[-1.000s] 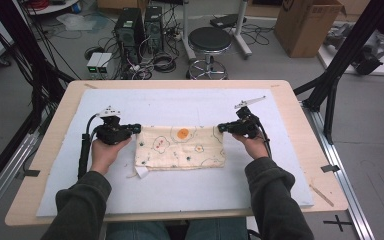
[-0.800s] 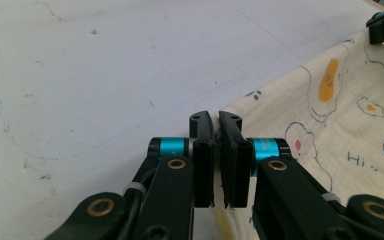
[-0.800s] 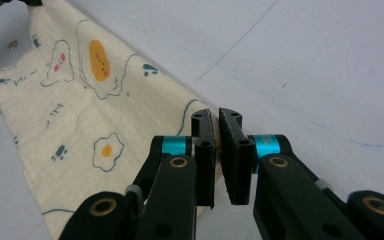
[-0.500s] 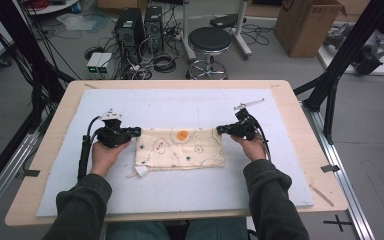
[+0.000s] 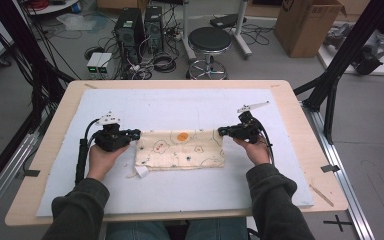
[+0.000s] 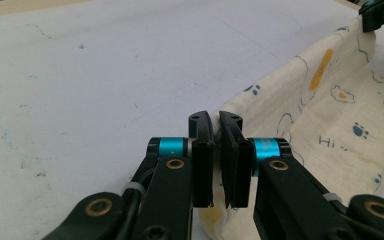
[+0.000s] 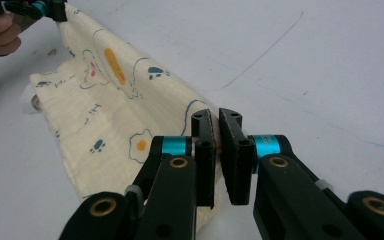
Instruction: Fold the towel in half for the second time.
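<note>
Between the jaws of the left hand-held gripper [image 6: 216,160], the near corner of the cream printed cloth [image 6: 330,125] is pinched; the jaws stand almost shut on the fabric edge. The right hand-held gripper [image 7: 216,160] likewise clamps the opposite corner of the cloth [image 7: 110,105], jaws nearly together with the edge running between them. From each hand-held gripper the cloth stretches away toward the other, its far edge raised and its lower part lying on the white sheet that covers the bench [image 5: 300,107].

The step in hand looks like carrying that pinched edge, perhaps to fold or spread the cloth. To do it well, both hand-held grippers should travel together at one height, with the edge kept taut but not dragged, so that the fold lands square.

The gripper views show the fabric actually caught between the jaws, and small paw and egg prints. The high view gives what they lack: the cloth [image 5: 180,148] whole, a white tag [image 5: 141,171] at its near left corner, and the left hand-held gripper [image 5: 134,134] and right hand-held gripper [image 5: 222,132] level with each other.
</note>
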Available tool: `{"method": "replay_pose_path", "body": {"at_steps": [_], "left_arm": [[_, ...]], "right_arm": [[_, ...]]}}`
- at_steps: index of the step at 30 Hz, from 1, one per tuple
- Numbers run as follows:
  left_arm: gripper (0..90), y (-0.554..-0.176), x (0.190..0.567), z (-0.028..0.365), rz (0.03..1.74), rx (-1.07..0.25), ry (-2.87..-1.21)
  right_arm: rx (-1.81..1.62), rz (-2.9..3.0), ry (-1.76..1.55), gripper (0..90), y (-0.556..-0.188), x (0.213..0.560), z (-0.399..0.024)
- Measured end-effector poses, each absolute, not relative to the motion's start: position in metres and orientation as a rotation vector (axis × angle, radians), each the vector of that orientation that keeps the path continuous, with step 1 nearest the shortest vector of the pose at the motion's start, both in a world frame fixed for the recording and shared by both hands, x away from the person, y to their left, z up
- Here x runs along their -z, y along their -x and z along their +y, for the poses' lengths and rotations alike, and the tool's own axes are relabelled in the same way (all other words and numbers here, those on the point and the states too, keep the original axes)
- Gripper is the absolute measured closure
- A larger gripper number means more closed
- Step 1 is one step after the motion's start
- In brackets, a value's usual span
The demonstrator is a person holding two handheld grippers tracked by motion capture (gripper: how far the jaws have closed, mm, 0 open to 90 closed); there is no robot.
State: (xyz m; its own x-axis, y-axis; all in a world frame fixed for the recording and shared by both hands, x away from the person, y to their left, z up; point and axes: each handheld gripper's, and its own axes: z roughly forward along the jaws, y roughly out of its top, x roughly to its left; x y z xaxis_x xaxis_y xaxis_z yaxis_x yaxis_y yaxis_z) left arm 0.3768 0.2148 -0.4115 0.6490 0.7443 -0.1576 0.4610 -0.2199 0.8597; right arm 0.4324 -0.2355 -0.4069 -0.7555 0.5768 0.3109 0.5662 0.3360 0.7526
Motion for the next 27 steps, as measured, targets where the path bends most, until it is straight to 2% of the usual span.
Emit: {"method": "replay_pose_path", "body": {"at_steps": [8, 27], "left_arm": [[83.6, -0.365, 0.42, 0.218, 0.945, -0.358, -1.848], [82.6, -0.34, 0.423, 0.218, 0.865, -0.366, -1.921]], "right_arm": [[-1.444, 2.576, -1.076, 85.0, -0.423, 0.41, -0.236], [-1.466, 2.603, -1.015, 85.0, -0.396, 0.42, -0.239]]}}
